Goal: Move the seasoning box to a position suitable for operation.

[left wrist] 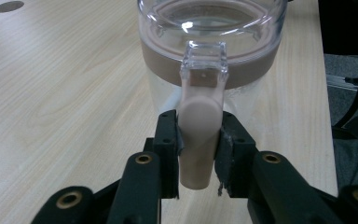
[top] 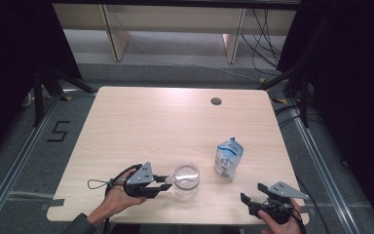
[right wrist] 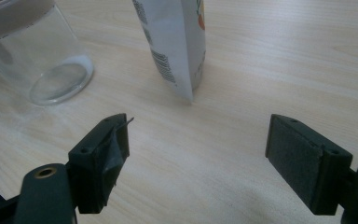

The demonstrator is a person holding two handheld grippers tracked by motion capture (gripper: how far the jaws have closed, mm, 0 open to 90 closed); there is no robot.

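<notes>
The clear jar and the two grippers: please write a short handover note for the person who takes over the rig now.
Left gripper: shut on the beige handle of the clear jar, which stands near the front edge of the table.
Right gripper: open, holding nothing, near the front right corner.
White pouch: upright, right of the jar, untouched.
Done: jar handle gripped.
Left: probably take the pouch with the right gripper.

My left gripper [top: 161,182] is black with a grey three-cornered plate on top and a thin looped cable trailing off it. Close up, its arms carry brass-coloured rivets and small screws, and the pads [left wrist: 226,158] look frayed. My right gripper [top: 253,193] matches, grey plate included. A dark sleeve [top: 78,225] covers my left forearm.
</notes>
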